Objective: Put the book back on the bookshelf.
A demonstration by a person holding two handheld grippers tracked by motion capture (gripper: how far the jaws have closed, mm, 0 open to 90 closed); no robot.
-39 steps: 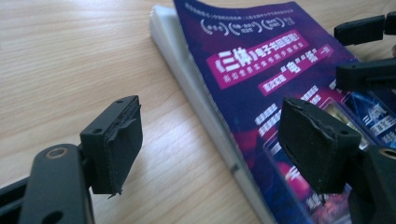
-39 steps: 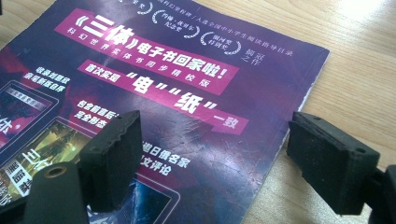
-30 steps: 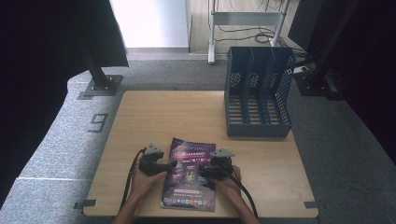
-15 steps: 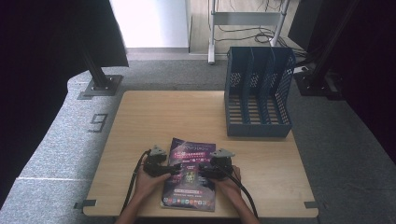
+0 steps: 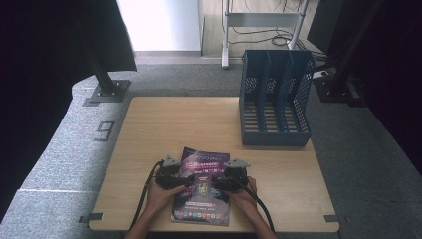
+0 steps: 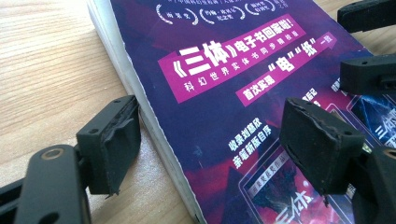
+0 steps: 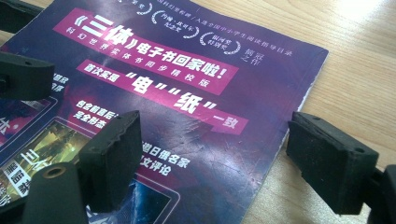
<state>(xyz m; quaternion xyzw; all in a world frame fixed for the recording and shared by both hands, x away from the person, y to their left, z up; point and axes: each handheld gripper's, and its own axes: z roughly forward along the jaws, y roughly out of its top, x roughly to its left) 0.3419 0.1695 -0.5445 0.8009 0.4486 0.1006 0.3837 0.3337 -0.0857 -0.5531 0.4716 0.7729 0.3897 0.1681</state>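
A book (image 5: 201,206) with a purple cover and white Chinese lettering lies flat near the table's front edge. My left gripper (image 5: 187,181) stands open across the book's left edge (image 6: 154,126): one jaw sits on the wood beside the pages, the other hovers over the cover. My right gripper (image 5: 215,182) is open too, straddling the book's right edge (image 7: 299,107), with one jaw over the cover and one over the bare table. The two grippers point at each other over the book (image 7: 187,84). Neither one clamps anything.
A blue three-slot file rack (image 5: 274,99) stands at the table's far right corner, slots facing up. The wooden table (image 5: 179,127) is bare between rack and book. Both hands enter from the near edge. Grey carpet surrounds the table.
My left gripper has slid right and slightly nearer, so its jaws now span the book's left edge. The right gripper has barely shifted. The book has not moved.
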